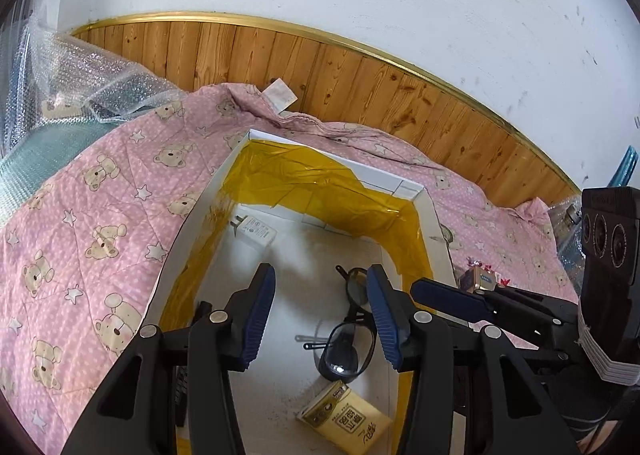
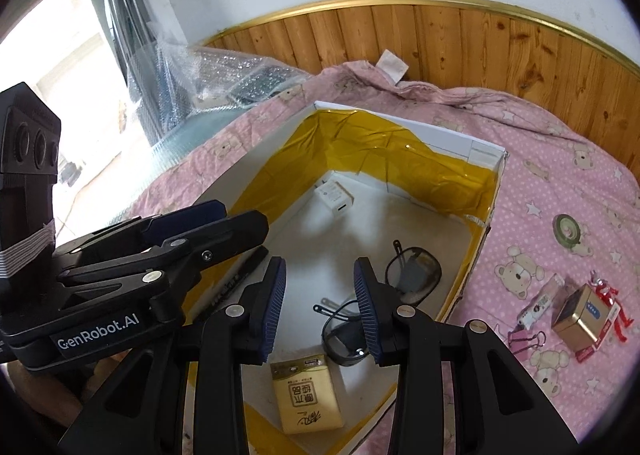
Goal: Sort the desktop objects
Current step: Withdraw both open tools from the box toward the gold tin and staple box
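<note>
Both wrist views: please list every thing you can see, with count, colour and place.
box: 1, white with yellow lining, on the blanket
charger: 1, white, far corner inside the box
glasses: 1 pair, black frame, inside the box
tissue pack: 1, yellow, near end inside the box
black bar: 1, along the box's left wall; what it is cannot be told
blanket: 1, pink with bears and stars
tape roll: 1, green, on the blanket right of the box
small tin: 1, gold, on the blanket
toy figure: 1, red, beside the tin
binder clip: 1, pink, on the blanket
bubble wrap: clear, far left
left gripper: open, over the box
right gripper: open, over the box
</note>
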